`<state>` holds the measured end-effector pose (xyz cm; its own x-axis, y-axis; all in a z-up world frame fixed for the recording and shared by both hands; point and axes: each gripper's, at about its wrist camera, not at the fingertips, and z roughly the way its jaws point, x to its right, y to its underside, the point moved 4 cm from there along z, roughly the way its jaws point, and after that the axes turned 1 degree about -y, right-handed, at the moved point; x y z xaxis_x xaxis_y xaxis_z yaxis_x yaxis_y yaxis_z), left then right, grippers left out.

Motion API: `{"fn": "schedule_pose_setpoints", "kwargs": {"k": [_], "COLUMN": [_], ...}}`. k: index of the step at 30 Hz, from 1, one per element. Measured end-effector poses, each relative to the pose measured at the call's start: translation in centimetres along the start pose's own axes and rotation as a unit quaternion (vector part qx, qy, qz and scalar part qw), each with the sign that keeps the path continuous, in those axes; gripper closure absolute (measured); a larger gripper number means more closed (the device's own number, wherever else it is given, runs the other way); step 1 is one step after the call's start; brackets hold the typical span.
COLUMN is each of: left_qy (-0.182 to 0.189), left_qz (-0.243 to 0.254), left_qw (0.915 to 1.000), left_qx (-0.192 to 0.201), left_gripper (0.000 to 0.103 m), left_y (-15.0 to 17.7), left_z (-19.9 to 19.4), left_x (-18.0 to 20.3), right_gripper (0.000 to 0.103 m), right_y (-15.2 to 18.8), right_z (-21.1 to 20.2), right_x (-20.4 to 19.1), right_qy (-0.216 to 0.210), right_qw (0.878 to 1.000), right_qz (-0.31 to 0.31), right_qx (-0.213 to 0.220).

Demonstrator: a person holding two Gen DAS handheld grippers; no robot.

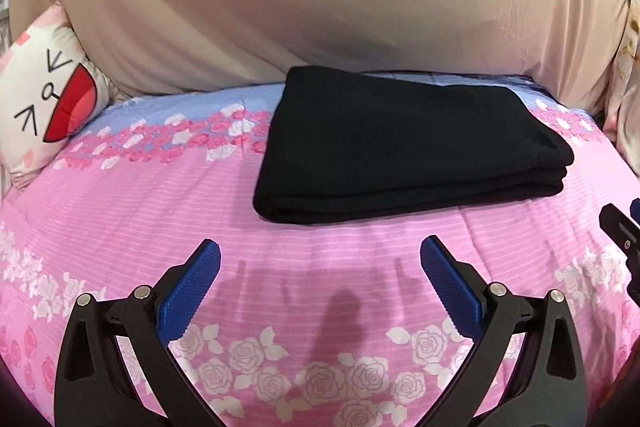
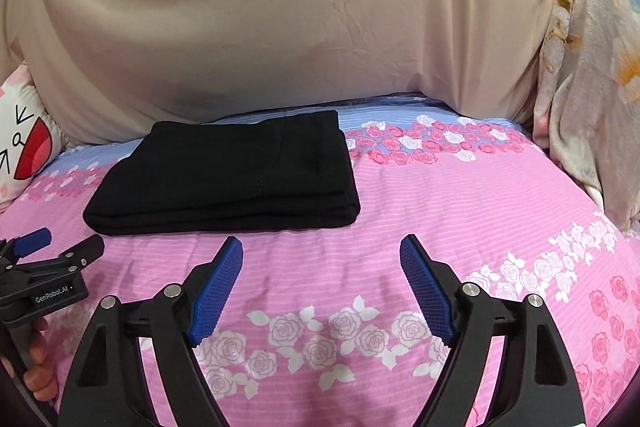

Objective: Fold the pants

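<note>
The black pants (image 1: 404, 143) lie folded into a thick rectangle on the pink rose-print bedsheet (image 1: 312, 267); they also show in the right wrist view (image 2: 228, 179). My left gripper (image 1: 320, 251) is open and empty, a little short of the pants' near edge. My right gripper (image 2: 322, 247) is open and empty, in front of the pants' right corner. The left gripper also shows at the left edge of the right wrist view (image 2: 60, 247), held in a hand. A part of the right gripper shows at the right edge of the left wrist view (image 1: 620, 231).
A beige draped cloth (image 2: 280, 27) rises behind the bed. A white cartoon-face pillow (image 1: 44, 99) leans at the far left. A pale floral cloth (image 2: 592, 99) hangs at the right. The bed's blue band (image 2: 420, 135) runs behind the pants.
</note>
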<state>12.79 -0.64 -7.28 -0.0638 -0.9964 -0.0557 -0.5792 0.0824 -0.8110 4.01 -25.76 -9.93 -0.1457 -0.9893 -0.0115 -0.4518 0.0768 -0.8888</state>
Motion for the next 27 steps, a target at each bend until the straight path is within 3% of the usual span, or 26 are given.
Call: {"fn": "schedule_pose_setpoints", "kwargs": {"k": [10, 27], "left_qy": [-0.025, -0.022], "left_qz": [0.015, 0.007], "left_qw": [0.9992, 0.9997], "left_qx": [0.027, 0.006], "left_gripper": [0.005, 0.005], "left_y": [-0.1, 0.0], "left_z": [-1.3, -0.5], "left_x": [0.4, -0.1], "right_gripper": [0.024, 0.024], "right_y": [0.1, 0.1], "right_z": [0.8, 1.0], "right_x": [-0.2, -2.2], "right_qy": [0.008, 0.012], "right_qw": [1.000, 0.999], "right_qz": [-0.003, -0.026], "right_qx": [-0.022, -0.029]}}
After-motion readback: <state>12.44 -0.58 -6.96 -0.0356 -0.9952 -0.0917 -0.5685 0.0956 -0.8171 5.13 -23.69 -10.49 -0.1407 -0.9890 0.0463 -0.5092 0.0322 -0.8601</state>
